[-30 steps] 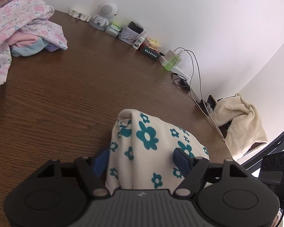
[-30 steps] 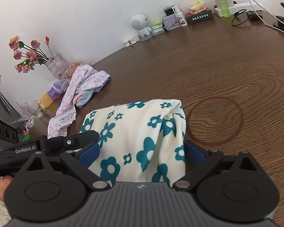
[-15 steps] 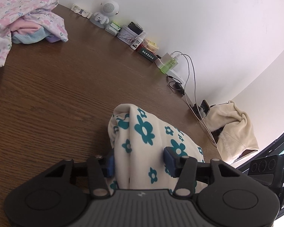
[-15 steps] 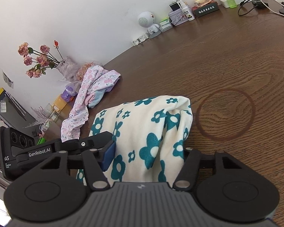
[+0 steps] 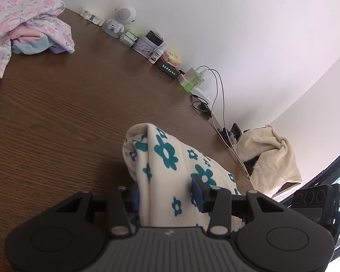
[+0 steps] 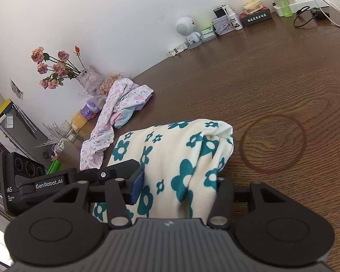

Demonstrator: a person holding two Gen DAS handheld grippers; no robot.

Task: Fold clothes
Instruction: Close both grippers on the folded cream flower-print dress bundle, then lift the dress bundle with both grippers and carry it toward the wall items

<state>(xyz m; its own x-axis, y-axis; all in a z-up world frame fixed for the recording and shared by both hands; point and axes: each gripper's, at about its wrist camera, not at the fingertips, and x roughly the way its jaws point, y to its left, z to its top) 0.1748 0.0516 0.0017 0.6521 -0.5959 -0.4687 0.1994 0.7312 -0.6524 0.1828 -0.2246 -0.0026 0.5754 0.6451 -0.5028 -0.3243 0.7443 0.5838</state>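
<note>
Flowered cream garment (image 5: pixel 167 172) bunched on the brown surface (image 5: pixel 56 117), draped up between both claws. Left claw (image 5: pixel 165 195) just closing, clamped on one gathered edge; right claw (image 6: pixel 179 188) just closing too, pinching the other. Fold barely begun by the look of it. Pink floral heap (image 6: pixel 115 111) beyond, untouched, awaiting its turn.

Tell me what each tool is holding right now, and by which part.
Both tools' jaws have just been closing on the cream cloth with teal flowers: the left tool grips its bunched near edge, and the right tool that edge's other end.
</note>
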